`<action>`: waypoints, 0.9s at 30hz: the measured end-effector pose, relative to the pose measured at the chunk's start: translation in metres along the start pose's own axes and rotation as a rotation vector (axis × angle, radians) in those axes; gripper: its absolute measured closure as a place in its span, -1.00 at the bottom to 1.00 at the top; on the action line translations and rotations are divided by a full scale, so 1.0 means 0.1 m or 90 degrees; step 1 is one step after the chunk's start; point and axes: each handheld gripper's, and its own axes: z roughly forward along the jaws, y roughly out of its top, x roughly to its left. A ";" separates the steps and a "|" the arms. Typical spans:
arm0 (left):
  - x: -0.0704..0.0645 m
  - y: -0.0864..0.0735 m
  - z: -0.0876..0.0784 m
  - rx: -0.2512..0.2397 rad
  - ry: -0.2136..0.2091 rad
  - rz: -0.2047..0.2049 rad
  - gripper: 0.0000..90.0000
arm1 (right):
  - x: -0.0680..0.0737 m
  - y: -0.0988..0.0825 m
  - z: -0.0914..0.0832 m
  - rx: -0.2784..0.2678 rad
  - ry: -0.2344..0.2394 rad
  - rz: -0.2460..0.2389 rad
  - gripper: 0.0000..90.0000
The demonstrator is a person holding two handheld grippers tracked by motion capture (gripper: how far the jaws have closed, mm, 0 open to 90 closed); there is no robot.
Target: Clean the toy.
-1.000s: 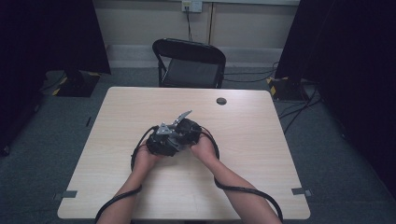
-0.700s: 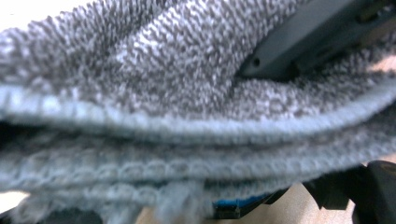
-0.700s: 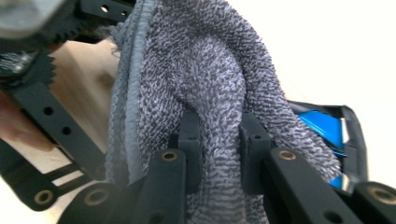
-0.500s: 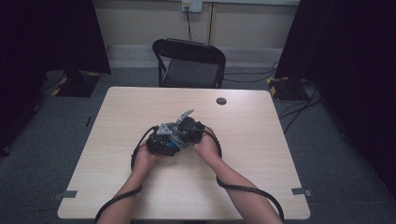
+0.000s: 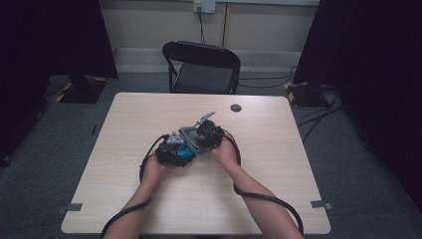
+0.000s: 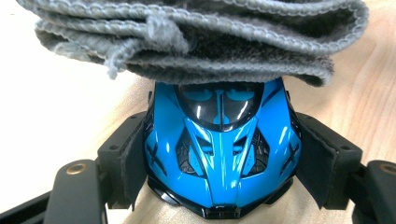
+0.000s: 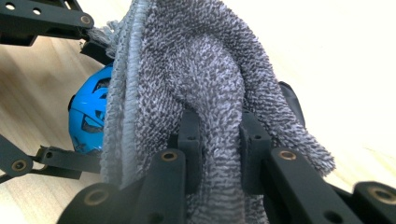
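So my left tool (image 6: 219, 186) is clamped on the glossy blue toy car (image 6: 219, 149), nose toward me. Right tool (image 7: 217, 154) pinches the folded grey terry cloth (image 7: 196, 84), draped right across the car's far end.

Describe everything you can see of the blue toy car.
The blue toy car is glossy, plastic-looking, with a dark windscreen, black vents and a black front lip. It sits clamped by its sides between the left gripper's black padded jaws, nose towards the camera. A folded grey cloth, held by the right gripper, lies over its roof.
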 end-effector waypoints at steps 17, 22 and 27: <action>0.00 0.00 0.00 0.000 -0.002 -0.002 -0.42 | -0.13 -0.04 0.01 -0.003 -0.013 0.025 0.67; 0.00 0.00 0.00 0.000 -0.002 -0.002 -0.42 | -0.16 -0.04 0.00 -0.002 -0.015 0.030 0.67; 0.00 0.00 0.00 0.000 -0.002 -0.002 -0.42 | -0.19 -0.05 -0.01 -0.003 -0.017 0.034 0.67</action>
